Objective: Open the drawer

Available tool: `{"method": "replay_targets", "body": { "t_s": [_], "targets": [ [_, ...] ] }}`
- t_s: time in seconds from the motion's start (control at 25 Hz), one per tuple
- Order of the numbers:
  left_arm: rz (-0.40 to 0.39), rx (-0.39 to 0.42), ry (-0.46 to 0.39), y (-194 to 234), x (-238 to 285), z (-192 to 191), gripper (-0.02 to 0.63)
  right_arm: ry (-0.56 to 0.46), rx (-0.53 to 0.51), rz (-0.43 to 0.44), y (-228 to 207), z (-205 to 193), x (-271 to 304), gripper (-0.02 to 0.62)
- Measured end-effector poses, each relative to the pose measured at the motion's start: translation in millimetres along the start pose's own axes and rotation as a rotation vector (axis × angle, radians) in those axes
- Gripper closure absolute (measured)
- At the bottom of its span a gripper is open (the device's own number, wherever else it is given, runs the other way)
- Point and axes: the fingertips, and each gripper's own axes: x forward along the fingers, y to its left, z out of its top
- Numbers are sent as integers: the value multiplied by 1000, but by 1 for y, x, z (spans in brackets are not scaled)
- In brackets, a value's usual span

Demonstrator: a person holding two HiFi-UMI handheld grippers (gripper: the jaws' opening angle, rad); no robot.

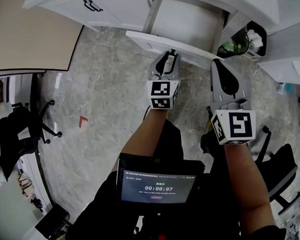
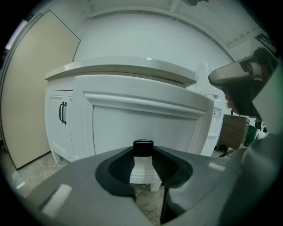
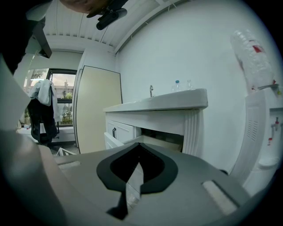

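Note:
The white drawer [image 1: 173, 46] stands pulled out from the white cabinet [image 1: 112, 10]; an open cavity shows behind it. In the left gripper view its panelled front [image 2: 146, 119] fills the middle. My left gripper [image 1: 171, 54] is shut on the drawer's black handle [image 2: 143, 147], which sits right at the jaw tips [image 2: 143, 152]. My right gripper [image 1: 218, 65] hovers to the right of the drawer, jaws shut with nothing between them [image 3: 139, 149]. From that side the open drawer [image 3: 126, 143] shows below the countertop [image 3: 159, 102].
A black bin [image 1: 249, 39] with rubbish stands right of the cabinet. A cabinet door with a black handle [image 1: 92, 5] is at the left. A beige panel [image 1: 29, 32], an office chair [image 1: 22, 134] at left, another chair [image 1: 282, 171] at right. Bottles [image 3: 177, 84] stand on the counter.

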Motion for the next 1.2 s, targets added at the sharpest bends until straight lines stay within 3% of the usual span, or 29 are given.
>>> {"method": "replay_targets", "body": {
  "t_s": [0.2,0.36,0.64,0.96,1.2],
  "targets": [
    [32,-19,-32,-1,-14,9,471,-2,12,0,1,5,-3,572],
    [71,-26,-63,2,-42,41,472,14,21,1,2,16,-9,572],
    [104,3,-96,1,-94,142,600,27,40,1,12,82,-24,572],
    [98,28,-168,-25,-124,272,600,17,46,13,18,165,-39,574],
    [93,51,-178,-43,-142,323,600,-18,41,13,20,207,-55,574]
  ]
}}
